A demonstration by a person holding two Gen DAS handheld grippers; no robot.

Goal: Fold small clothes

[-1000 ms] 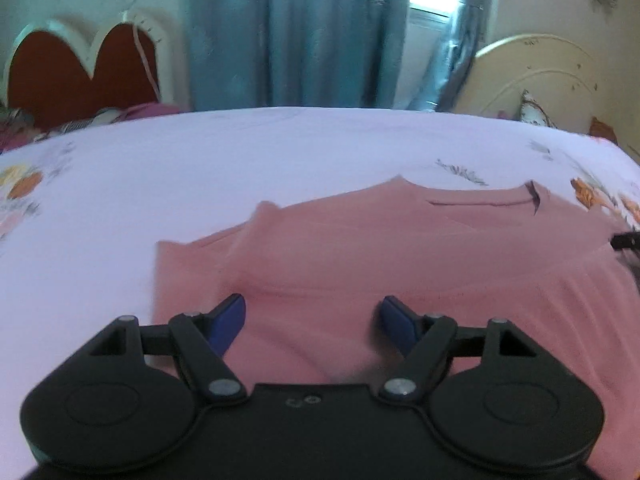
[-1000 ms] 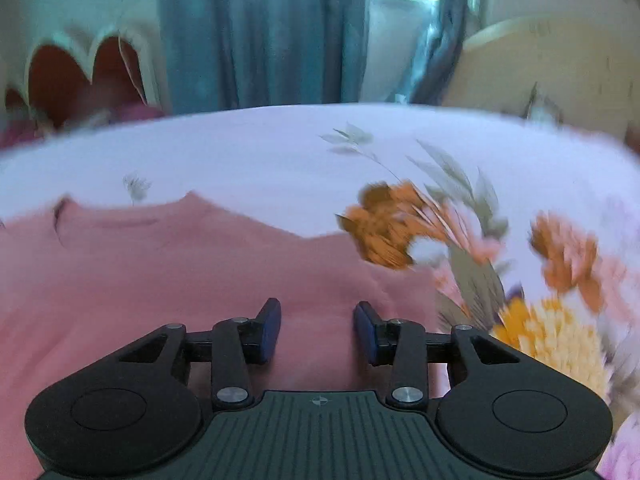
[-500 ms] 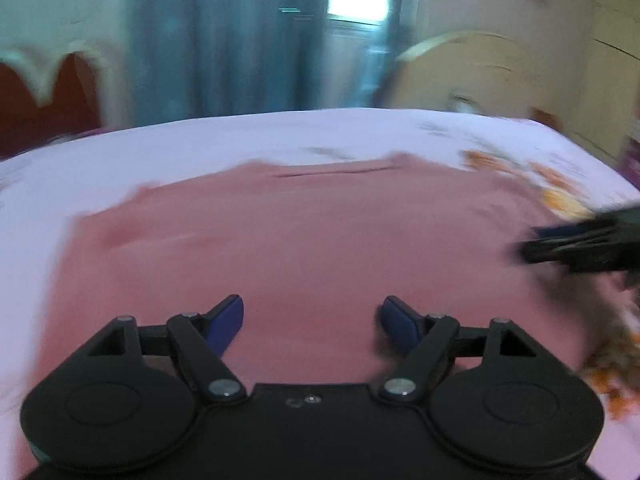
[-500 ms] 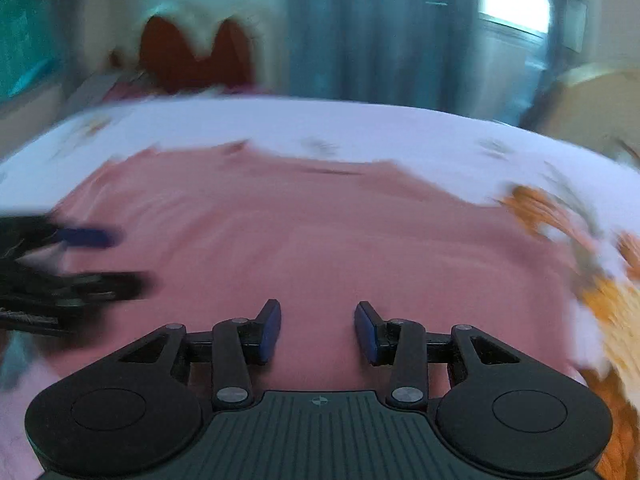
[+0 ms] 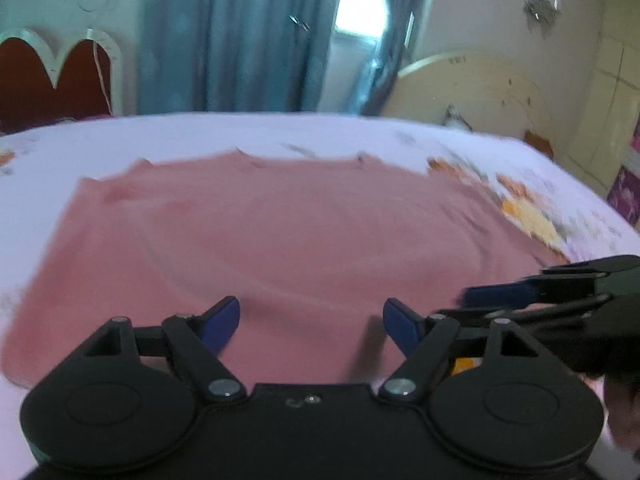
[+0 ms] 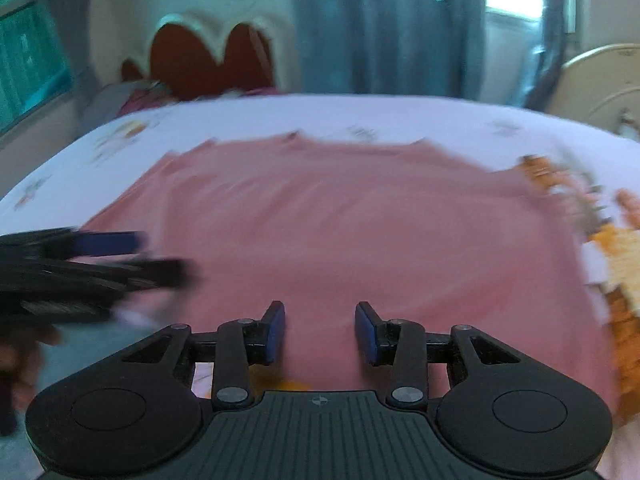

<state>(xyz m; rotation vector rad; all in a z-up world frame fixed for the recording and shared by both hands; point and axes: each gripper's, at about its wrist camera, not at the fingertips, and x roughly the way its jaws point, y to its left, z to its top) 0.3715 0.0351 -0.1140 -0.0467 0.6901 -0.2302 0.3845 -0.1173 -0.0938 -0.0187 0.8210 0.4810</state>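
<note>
A pink shirt [image 5: 300,232] lies spread flat on the bed, neckline at the far side; it also fills the right wrist view [image 6: 360,220]. My left gripper [image 5: 312,320] hovers open over the shirt's near hem with nothing between its blue pads. My right gripper [image 6: 320,328] is over the same near edge. Its jaws are closing, there is still a gap, and only the flat cloth lies beneath. Each gripper shows in the other's view: the right gripper [image 5: 468,304] at the left wrist view's right edge, the left gripper [image 6: 160,256] blurred at the right wrist view's left edge.
The bed sheet [image 5: 240,132] is pale lilac with orange flower prints [image 6: 616,248] to the shirt's right. A red heart-shaped headboard [image 5: 56,76], blue curtains [image 5: 240,36] and a cream rounded board [image 5: 480,92] stand beyond the bed.
Both grippers swung from the shirt's outer sides toward its middle, so each came into the other's view. The right jaws narrowed slightly. The shirt lies as before.
</note>
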